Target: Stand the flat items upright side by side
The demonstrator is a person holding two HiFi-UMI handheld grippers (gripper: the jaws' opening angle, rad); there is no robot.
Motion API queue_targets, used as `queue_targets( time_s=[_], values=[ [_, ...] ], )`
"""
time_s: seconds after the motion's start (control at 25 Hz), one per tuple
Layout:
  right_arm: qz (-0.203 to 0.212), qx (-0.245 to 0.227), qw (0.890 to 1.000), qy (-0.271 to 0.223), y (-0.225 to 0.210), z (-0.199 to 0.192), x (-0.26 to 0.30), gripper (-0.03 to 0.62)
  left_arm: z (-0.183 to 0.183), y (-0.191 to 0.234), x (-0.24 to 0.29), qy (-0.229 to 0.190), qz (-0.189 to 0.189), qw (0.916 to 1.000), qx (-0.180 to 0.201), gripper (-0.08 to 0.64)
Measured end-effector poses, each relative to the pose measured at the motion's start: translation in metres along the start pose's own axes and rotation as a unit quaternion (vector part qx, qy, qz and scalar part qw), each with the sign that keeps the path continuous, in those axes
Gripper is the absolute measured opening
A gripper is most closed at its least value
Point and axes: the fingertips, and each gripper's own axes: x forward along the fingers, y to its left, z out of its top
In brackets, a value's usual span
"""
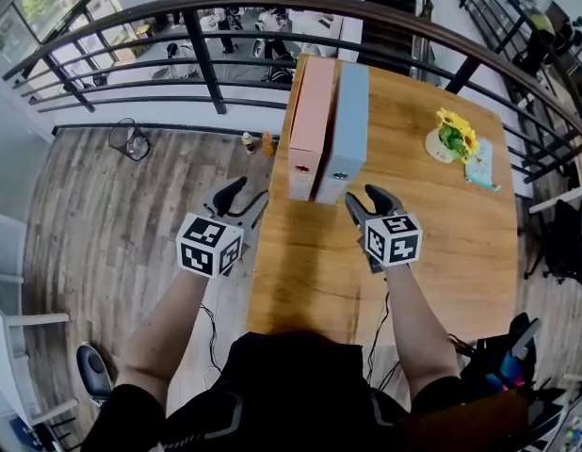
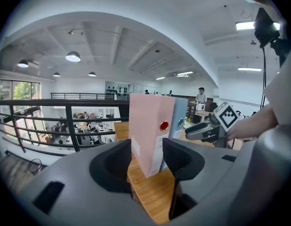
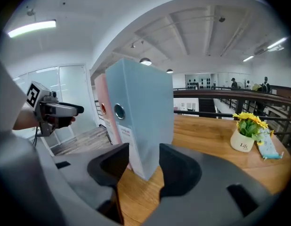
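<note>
Two flat box files stand upright side by side on the wooden table point(image 1: 423, 252), spines facing me: a pink one point(image 1: 310, 121) on the left and a light blue one point(image 1: 347, 125) touching it on the right. My left gripper point(image 1: 236, 196) hangs open just off the table's left edge, short of the pink file point(image 2: 148, 131). Its jaws point(image 2: 146, 159) hold nothing. My right gripper point(image 1: 366, 201) is open over the table, near the blue file's point(image 3: 141, 112) front corner. Nothing sits between its jaws point(image 3: 144, 166).
A white pot of yellow flowers point(image 1: 451, 139) and a small blue item point(image 1: 479, 168) sit at the table's far right. A black railing point(image 1: 206, 55) curves behind the table. The table's left edge drops to a wooden floor.
</note>
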Motion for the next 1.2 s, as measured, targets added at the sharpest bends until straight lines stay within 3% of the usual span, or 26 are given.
queue_targets(
  time_s=[0.28, 0.56, 0.88, 1.2],
  values=[
    [-0.024, 0.031, 0.999, 0.022, -0.049, -0.001, 0.027, 0.183, -0.025, 0.033, 0.072, 0.058, 0.022, 0.9981, 0.003, 0.222],
    [-0.005, 0.044, 0.997, 0.057, -0.051, -0.006, 0.072, 0.158, -0.031, 0.045, 0.125, 0.084, 0.023, 0.9961, -0.014, 0.216],
    [-0.003, 0.076, 0.992, 0.096, -0.062, -0.037, 0.102, 0.16, -0.041, 0.046, 0.141, 0.101, 0.015, 0.9947, -0.013, 0.216],
    [0.006, 0.087, 0.991, 0.105, -0.064, -0.045, 0.125, 0.14, -0.046, 0.047, 0.145, 0.105, 0.014, 0.9942, -0.022, 0.207]
  ],
)
